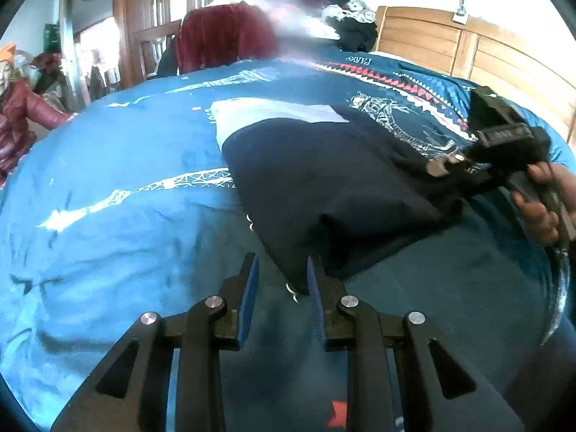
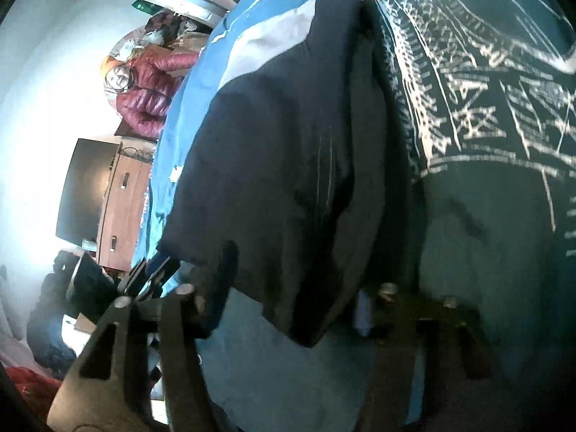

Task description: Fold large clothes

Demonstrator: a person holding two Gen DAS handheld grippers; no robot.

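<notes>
In the left wrist view, a dark navy garment (image 1: 324, 180) is seen lying folded on a blue printed bedspread (image 1: 126, 187), roughly mid-bed, with a pale panel showing at its far end toward the wooden headboard (image 1: 468, 46). Its long axis is judged to run away from the camera, slightly toward the headboard side. The left gripper (image 1: 282, 277) is held at the garment's near corner with its blue-padded fingers parted by a moderate gap; the corner's tip and a small metal ring (image 1: 292, 292) are seen between them, but nothing is clamped. The right gripper (image 1: 442, 165) is seen at the garment's right edge, gripped by a hand (image 1: 543, 201); how far it is open cannot be told here.

In the right wrist view, the same garment is seen close up, its dark folds draped over and between the right gripper's fingers (image 2: 201, 295), which are blurred and partly hidden. Whether the cloth is pinched cannot be told. The bedspread's white print is seen at the right.

The left gripper is judged nearer the corner on which a coming fold would turn, the garment lying straight ahead of it.
</notes>
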